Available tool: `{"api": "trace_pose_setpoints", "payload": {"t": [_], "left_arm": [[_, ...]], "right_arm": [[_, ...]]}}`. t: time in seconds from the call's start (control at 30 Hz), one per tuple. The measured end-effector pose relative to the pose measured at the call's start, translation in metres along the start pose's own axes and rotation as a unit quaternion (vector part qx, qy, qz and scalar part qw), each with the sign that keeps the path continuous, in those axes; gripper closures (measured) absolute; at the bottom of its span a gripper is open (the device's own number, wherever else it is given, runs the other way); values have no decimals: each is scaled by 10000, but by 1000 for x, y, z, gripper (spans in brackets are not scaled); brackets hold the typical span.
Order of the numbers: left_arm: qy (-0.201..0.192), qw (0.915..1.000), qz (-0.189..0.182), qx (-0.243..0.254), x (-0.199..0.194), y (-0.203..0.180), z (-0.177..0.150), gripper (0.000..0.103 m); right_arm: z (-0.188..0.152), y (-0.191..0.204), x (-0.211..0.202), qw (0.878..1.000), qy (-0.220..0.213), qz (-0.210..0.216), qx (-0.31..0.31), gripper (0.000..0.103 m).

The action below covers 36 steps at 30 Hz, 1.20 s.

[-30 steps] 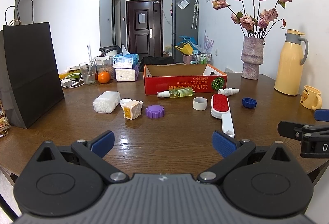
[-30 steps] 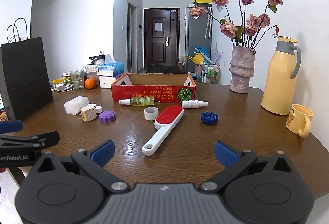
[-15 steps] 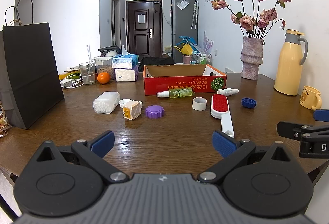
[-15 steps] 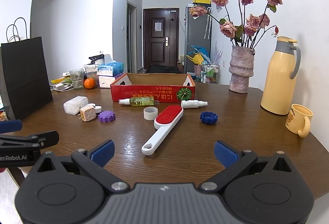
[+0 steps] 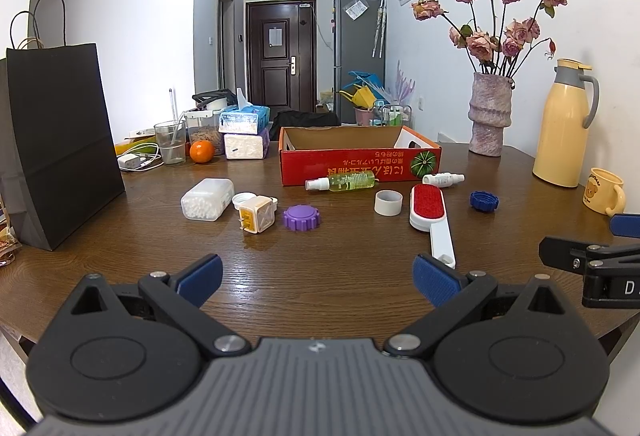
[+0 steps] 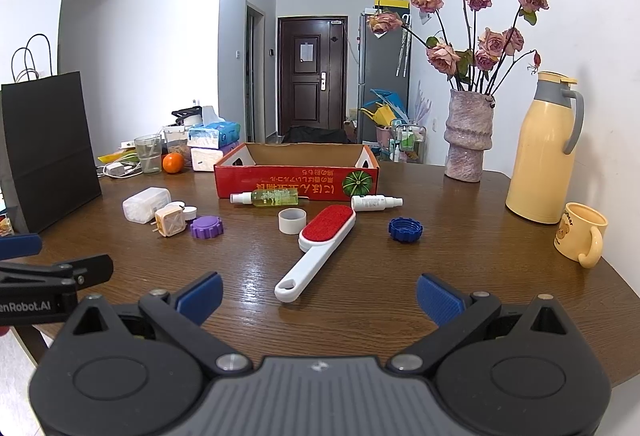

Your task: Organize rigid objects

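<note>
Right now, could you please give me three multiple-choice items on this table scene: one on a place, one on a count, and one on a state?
1. Where does the green spray bottle lie?
A. Inside the red box
B. On the table against the red box's front
C. Beside the mug

2. How many toothed screw caps are on the table?
A. One
B. Two
C. Four

3. How do the right gripper's fingers stand?
A. Spread, empty
B. Clamped on the brush
C. Shut together

Key:
1 B, it lies before the red box.
2 B, a purple cap and a blue cap.
3 A, the right gripper holds nothing.
</note>
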<state>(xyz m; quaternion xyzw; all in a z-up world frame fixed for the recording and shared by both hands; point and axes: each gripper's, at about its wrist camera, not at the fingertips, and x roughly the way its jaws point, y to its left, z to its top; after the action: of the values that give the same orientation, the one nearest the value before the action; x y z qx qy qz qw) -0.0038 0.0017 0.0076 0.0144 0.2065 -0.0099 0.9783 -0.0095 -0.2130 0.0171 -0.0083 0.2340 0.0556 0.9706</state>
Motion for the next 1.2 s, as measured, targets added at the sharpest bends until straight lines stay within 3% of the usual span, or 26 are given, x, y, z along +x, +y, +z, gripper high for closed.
{"api": "trace_pose_setpoints", "payload": {"t": [0.63,1.2], "left_arm": [[22,10000,-2,-7,2,1,-1,0],[246,9997,8,-94,45,18,6,0]], "right_arm": [[1,0,2,10000,19,-47,7,0],[10,10,45,9997,226,-128,16,0]]}}
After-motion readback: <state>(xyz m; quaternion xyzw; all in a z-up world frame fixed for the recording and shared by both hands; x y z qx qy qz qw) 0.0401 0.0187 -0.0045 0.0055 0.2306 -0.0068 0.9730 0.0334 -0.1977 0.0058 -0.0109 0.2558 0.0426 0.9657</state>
